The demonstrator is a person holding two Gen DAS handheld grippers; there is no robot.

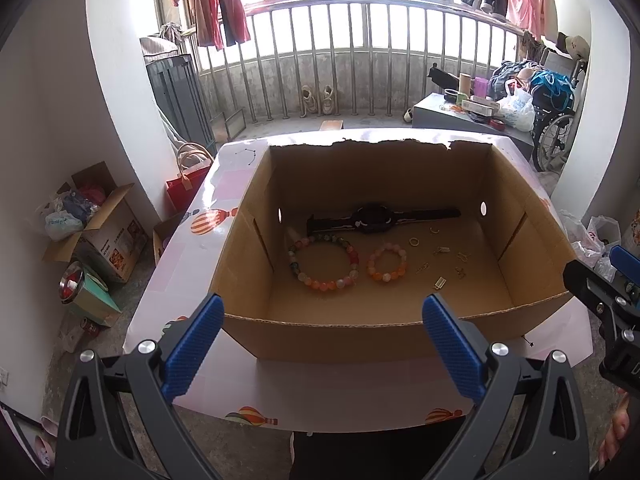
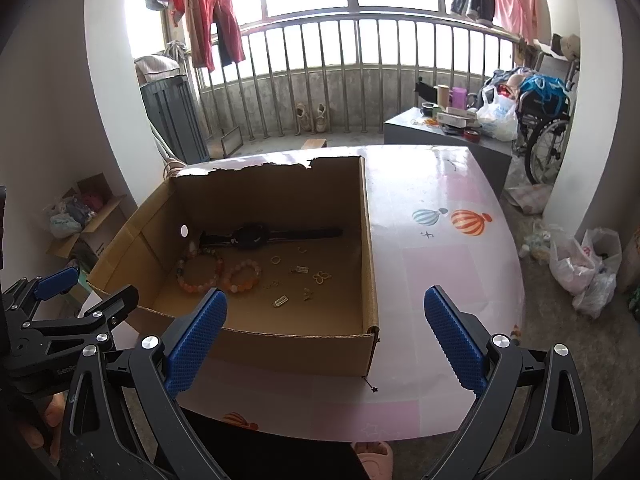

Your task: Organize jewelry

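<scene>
**Jewelry lying flat in the box**

An open brown cardboard box [image 1: 248, 276] holds a black wristwatch [image 1: 374, 218] stretched along its far wall, a large multicoloured bead bracelet [image 1: 323, 262] at frame centre, a smaller orange-pink bead bracelet [image 1: 387, 262] beside it, and small gold trinkets [image 1: 440, 252] scattered rightward.

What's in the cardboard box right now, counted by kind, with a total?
In the cardboard box:
Black watch: 1
Bead bracelets: 2, the larger multicoloured one and the smaller orange and pink one
Small gold-coloured pieces, such as a ring and a charm: about 8, too small to count surely
Total: about 11
</scene>
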